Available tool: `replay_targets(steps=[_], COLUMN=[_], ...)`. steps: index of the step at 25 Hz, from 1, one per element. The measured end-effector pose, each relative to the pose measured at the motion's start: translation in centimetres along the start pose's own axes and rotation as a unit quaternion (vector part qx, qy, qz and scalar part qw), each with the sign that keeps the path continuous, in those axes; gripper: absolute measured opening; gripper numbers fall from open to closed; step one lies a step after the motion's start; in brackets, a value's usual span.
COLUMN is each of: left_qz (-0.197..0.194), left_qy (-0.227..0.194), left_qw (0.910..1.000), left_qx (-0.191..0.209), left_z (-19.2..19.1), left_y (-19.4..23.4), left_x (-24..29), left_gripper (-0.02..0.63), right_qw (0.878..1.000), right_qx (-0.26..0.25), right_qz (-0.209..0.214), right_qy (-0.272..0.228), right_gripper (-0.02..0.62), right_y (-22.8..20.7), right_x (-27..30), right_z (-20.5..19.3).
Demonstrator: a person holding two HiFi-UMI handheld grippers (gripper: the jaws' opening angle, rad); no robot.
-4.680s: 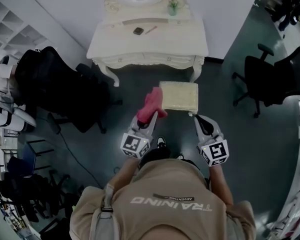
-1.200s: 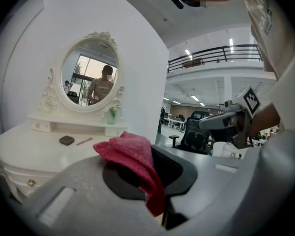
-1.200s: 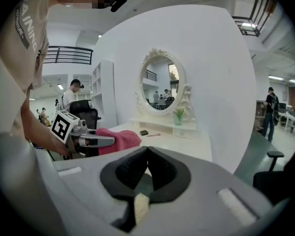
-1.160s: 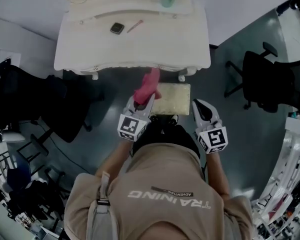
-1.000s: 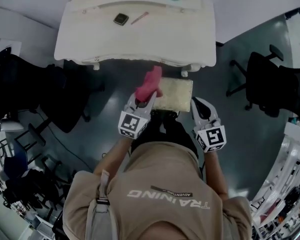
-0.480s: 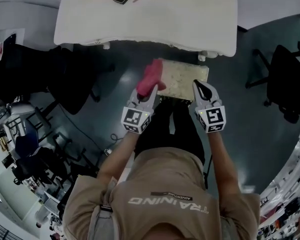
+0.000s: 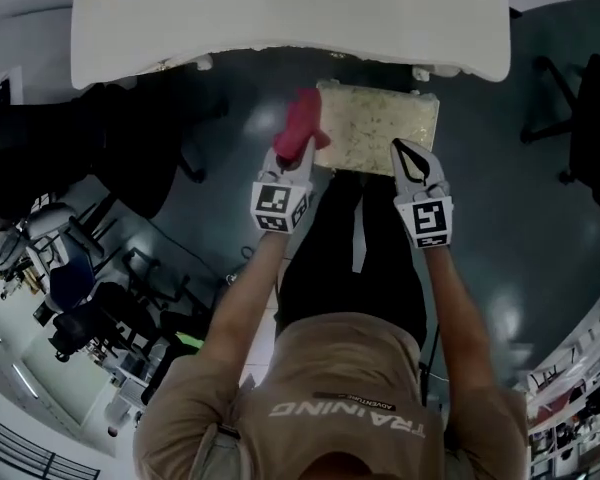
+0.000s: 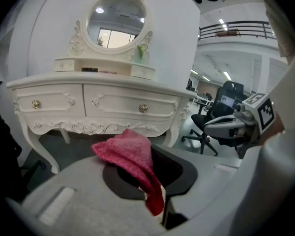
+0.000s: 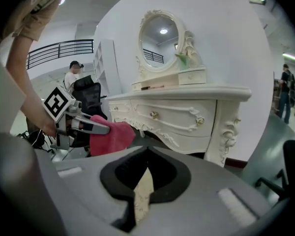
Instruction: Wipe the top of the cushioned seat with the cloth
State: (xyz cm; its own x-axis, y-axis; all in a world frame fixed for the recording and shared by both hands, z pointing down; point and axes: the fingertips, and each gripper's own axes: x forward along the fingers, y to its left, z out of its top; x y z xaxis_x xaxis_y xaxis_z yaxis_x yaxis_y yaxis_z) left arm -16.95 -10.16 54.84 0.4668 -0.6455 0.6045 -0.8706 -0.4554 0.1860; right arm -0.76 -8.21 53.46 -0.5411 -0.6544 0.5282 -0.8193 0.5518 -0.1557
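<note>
The white surface [image 7: 280, 18] runs off the top edge of the head view. The cloth [image 7: 302, 128] buries the left claw's [image 7: 298, 156] tips. In the right gripper view the seat [image 9: 143, 193] is only a sliver between the right claw's [image 9: 146, 154] jaws.

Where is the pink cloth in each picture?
Head view: the pink cloth is in the upper middle, at the left edge of the cushioned seat.
Left gripper view: low in the middle, pinched between this view's own jaws.
Right gripper view: left of middle, held by the left gripper.
Shared landmark: the white dressing table, beyond the cloth in all three.
</note>
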Motion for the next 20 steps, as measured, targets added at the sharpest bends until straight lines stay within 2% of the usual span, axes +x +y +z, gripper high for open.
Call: replay_targets(steps=[8, 20], left_qz=[-0.007, -0.014], left_qy=[0.034, 0.067], left_qw=[0.9994, 0.9973], left_qx=[0.005, 0.025], left_z=[-6.6, -12.2], left_y=[2.9, 9.8], left_x=[6.8, 11.2], left_gripper=[0.038, 0.038], right_qw=[0.999, 0.997], right_qx=[0.027, 0.048], right_qz=[0.007, 0.012], right_qy=[0.043, 0.063], right_gripper=[0.002, 0.002], right_y=[0.3, 2.1], right_x=[4.0, 10.0], right_z=[-6.5, -8.7])
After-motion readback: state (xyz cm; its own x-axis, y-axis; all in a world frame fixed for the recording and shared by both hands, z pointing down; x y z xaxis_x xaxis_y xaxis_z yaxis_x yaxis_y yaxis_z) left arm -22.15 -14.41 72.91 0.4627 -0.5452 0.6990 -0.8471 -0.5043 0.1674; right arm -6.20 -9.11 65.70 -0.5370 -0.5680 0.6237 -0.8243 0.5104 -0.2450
